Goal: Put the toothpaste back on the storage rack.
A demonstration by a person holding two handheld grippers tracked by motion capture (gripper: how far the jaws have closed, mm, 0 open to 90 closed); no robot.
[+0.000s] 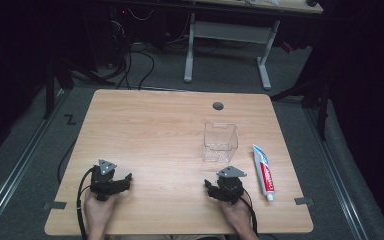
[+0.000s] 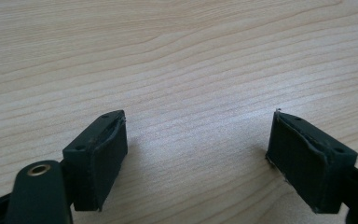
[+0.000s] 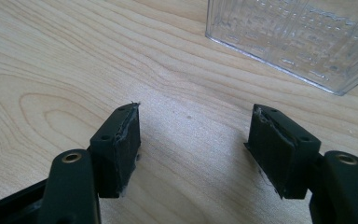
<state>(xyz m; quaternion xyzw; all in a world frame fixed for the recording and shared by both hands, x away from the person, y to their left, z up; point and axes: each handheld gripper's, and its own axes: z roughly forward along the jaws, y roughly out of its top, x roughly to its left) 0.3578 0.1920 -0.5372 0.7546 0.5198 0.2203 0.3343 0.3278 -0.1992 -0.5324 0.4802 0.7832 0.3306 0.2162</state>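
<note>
Jaws first: on the right gripper [image 3: 193,144] they stand wide apart with nothing between them but bare wood grain, tips low over the counter [image 1: 145,130]. Same story on the left gripper [image 2: 196,154]: jaws spread well apart, holding nothing, touching nothing I can make out beyond perhaps resting close to the surface.

Moving outward from the right one, the clear plastic box [image 3: 303,37] sits just ahead, upright, open at the top and, from the high view, apparently with nothing in it. Off to its right lies the toothpaste tube [image 1: 264,172], flat on the counter, lengthwise front to back, beside the box but apart from it, and near the right gripper [image 1: 225,186] on its outer side.

The left gripper [image 1: 111,181] sits well apart from both, near the front left of the counter.

My read: this looks like the very start. The tube is untouched, the box unfilled, both hands parked at the near edge. Everything is left to do: reach the tube, close on it, carry it, likely to the box.
</note>
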